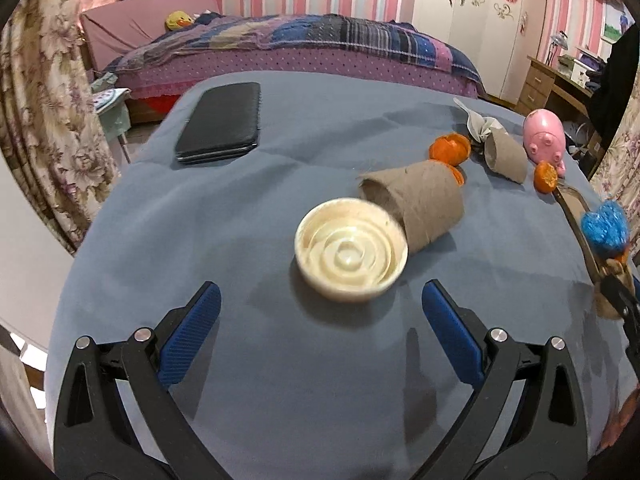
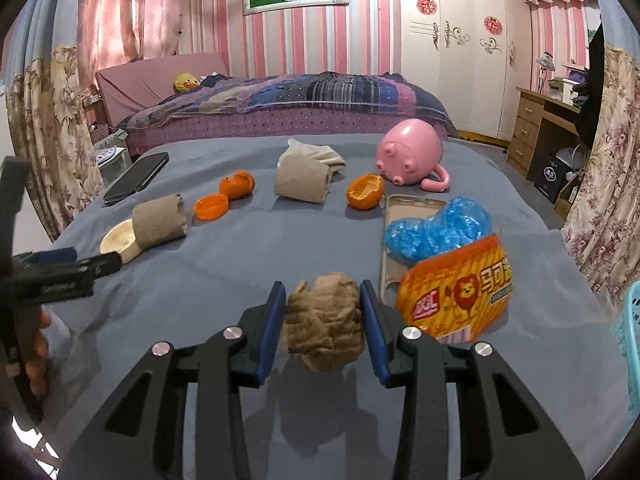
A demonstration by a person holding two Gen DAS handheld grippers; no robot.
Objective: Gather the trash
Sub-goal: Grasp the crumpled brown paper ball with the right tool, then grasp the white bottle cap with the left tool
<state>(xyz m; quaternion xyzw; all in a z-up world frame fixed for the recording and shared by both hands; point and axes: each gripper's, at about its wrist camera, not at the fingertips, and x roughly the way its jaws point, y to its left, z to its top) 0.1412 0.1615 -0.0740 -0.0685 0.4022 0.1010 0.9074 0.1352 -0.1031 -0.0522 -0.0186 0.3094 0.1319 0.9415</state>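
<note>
My right gripper (image 2: 323, 286) is shut on a crumpled wad of brown paper (image 2: 324, 324), its blue pads pressing both sides just above the blue-grey cloth (image 2: 240, 264). My left gripper (image 1: 320, 286) stands open and empty, its fingers spread wide just short of a cream plastic lid (image 1: 352, 248). The lid leans against a cardboard tube (image 1: 420, 204) lying on its side. In the right wrist view the left gripper (image 2: 88, 261) reaches in from the left, beside the lid (image 2: 118, 242).
Orange peels (image 2: 364, 192), an orange cap (image 2: 211, 206), a second tube (image 2: 302, 180) with tissue, a pink piggy bank (image 2: 410, 152), a black phone (image 1: 222, 120), a blue plastic wad (image 2: 436, 234) on a phone case and an orange snack packet (image 2: 456, 288) lie around. A turquoise basket (image 2: 632, 340) stands far right.
</note>
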